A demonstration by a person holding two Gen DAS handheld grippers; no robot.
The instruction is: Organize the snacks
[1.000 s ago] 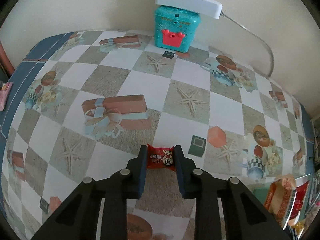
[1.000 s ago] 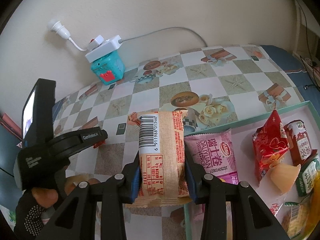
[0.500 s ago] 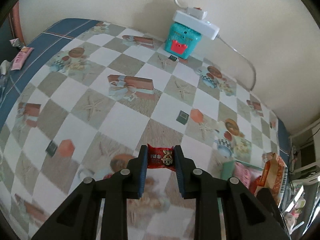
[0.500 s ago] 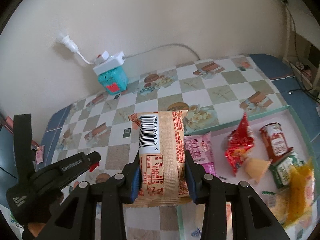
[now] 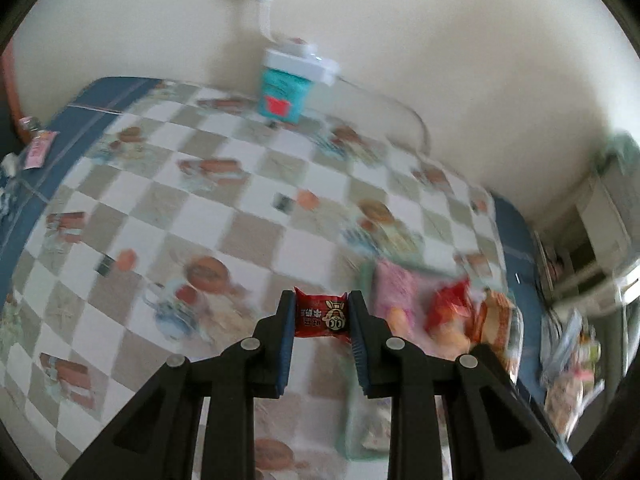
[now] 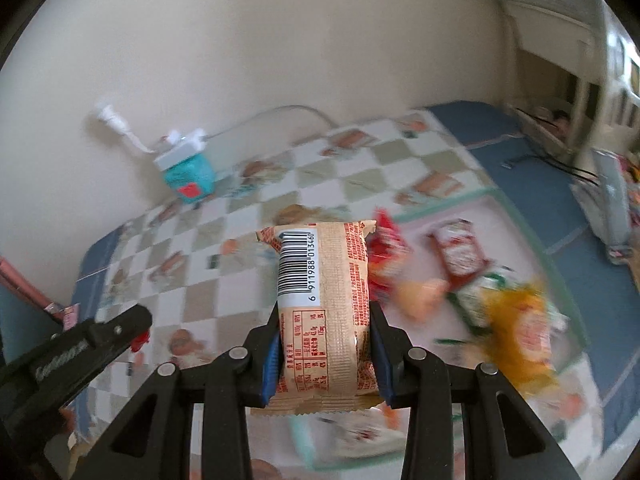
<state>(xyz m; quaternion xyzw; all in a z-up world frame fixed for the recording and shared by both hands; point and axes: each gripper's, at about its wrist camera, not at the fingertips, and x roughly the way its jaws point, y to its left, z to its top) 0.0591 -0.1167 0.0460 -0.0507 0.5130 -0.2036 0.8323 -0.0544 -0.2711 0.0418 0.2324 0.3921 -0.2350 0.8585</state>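
Above the checkered table (image 5: 132, 200), the left gripper (image 5: 321, 314) is clenched on a small red packet (image 5: 321, 317), held crosswise between its fingers. The right gripper (image 6: 325, 344) grips a tan wafer pack (image 6: 324, 300), long axis pointing away. The snack tray (image 6: 496, 194) lies right of both, nearer the right gripper.

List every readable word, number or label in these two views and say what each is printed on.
"6 911988 013460": under the barcode on the beige snack packet held by the right gripper.
Red print and table on that packet: too small.
Characters on the small red packet in the left gripper: unreadable.
Tray snack labels: blurred.
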